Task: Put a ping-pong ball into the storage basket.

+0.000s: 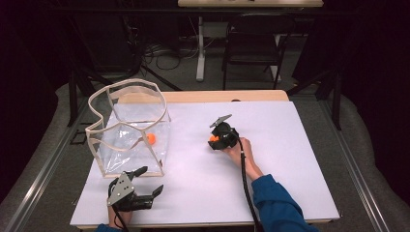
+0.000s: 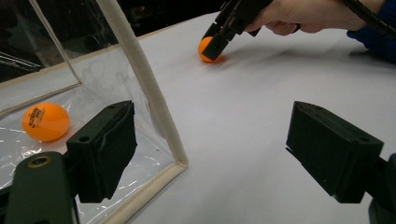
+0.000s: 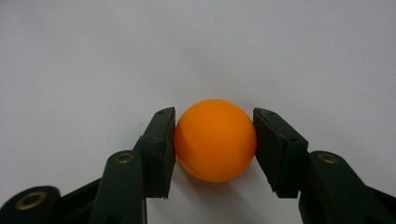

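Note:
On the white table sheet (image 1: 280, 145) an orange ball (image 1: 213, 138) (image 3: 215, 140) sits between the pads (image 3: 161, 149) of my right gripper (image 1: 214, 141), which is shut on it; both pads press its sides and the ball rests on the sheet. In the left gripper view that same ball (image 2: 204, 49) is at the far top with a dark jaw in front of it. My left gripper (image 1: 153, 179) (image 2: 219, 140) stands open near the front left edge, with nothing between its jaws. A second orange ball (image 1: 151, 139) (image 2: 45, 121) lies inside the clear bag (image 1: 126, 82) with a cream frame (image 2: 140, 70).
The clear bag stands at the table's left, just beyond my left gripper. A person's hand and blue sleeve (image 1: 278, 203) come in from the lower right. A black chair (image 1: 254, 41) and a table leg (image 1: 199, 48) stand behind the table.

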A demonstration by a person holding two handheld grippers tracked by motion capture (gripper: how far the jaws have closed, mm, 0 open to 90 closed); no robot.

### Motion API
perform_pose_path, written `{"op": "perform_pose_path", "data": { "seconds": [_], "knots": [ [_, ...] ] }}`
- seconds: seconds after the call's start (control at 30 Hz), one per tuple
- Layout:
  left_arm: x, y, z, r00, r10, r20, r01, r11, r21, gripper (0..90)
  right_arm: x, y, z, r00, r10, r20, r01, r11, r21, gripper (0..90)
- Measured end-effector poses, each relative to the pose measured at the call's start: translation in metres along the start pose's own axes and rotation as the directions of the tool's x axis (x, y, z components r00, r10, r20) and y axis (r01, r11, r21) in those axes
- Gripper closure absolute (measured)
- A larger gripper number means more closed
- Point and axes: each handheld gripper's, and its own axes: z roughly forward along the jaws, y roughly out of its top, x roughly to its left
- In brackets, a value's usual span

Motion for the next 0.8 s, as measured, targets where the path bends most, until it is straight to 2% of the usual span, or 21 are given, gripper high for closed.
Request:
{"op": "perform_pose_path", "data": {
  "seconds": [0.1, 0.23, 0.4, 0.8],
  "knots": [
    [0.000, 0.000, 0.000, 1.0000, -0.010, 0.001, 0.010, 1.0000, 0.000, 15.9, 0.000, 0.000, -0.003, 1.0000, -0.001, 0.000, 0.001, 1.000, -0.021, 50.5],
    [0.000, 0.000, 0.001, 1.0000, -0.001, 0.003, 0.001, 1.0000, 0.004, 15.9, -0.001, 0.000, -0.007, 0.9999, 0.012, -0.006, -0.013, 0.999, -0.040, 50.6],
    [0.000, 0.000, 0.000, 1.0000, 0.000, -0.003, 0.000, 1.0000, 0.001, 15.9, 0.001, 0.002, -0.012, 1.0000, 0.002, 0.003, -0.002, 0.999, -0.041, 50.6],
    [0.000, 0.000, 0.000, 1.0000, -0.002, 0.004, 0.002, 1.0000, 0.006, 15.9, 0.003, 0.006, -0.026, 0.9998, -0.016, 0.012, 0.017, 0.996, -0.090, 50.7]
  ]
}}
